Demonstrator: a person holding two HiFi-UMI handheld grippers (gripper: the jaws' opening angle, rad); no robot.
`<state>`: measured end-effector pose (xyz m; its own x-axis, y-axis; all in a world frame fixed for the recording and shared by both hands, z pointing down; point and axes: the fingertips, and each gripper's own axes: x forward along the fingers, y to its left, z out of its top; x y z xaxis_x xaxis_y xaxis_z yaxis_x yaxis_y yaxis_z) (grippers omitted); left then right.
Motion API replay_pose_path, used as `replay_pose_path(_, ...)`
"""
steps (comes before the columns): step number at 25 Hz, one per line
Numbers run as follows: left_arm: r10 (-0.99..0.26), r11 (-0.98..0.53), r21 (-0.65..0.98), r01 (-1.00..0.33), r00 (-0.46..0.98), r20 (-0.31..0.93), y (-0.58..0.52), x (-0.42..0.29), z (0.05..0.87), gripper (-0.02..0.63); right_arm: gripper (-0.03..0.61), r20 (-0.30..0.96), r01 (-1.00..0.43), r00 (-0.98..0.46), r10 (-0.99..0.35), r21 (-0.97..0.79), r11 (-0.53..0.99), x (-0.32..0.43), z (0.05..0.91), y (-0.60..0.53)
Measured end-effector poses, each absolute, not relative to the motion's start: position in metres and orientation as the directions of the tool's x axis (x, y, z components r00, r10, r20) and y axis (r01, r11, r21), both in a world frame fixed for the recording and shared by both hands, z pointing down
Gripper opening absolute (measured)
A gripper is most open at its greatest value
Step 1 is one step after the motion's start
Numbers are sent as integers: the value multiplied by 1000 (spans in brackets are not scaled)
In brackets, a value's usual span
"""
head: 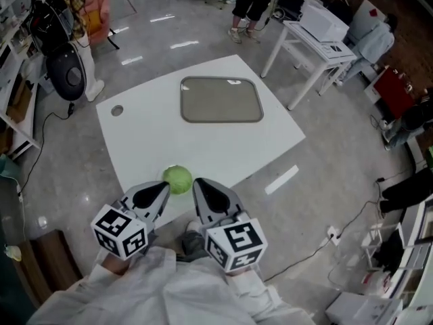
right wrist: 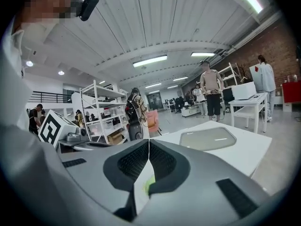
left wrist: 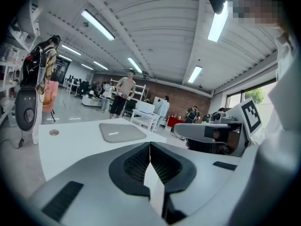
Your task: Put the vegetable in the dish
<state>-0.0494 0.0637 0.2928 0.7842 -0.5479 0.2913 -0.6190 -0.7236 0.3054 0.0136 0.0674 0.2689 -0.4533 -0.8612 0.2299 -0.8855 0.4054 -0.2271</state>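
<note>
my left claw [head: 161, 190] and right claw [head: 201, 187] hang low at the near edge of the tabletop [head: 155, 137], each pressed together on nothing. the round green vegetable [head: 177, 179] sits on the tabletop just between their tips, and i cannot tell whether either one touches it. farther off, well apart from it, the grey dish [head: 221, 100] lies empty. i judge the pick-up is not yet made. next i should spread one claw wide, close it round the vegetable, then carry it across to the dish
</note>
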Motion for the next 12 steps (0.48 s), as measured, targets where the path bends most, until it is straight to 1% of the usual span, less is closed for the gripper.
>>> replay_pose_path(7, -617, -662, 308, -683, 730, 293, 15, -32, 299, 8, 14, 236, -857, -509, -828, -225, 463, 43, 275, 26)
replay_pose_path(12, -611, -647, 328, -688, 725, 317, 8, -19, 309, 8, 14, 249, -842, -533, -809, -251, 478, 54, 282, 9)
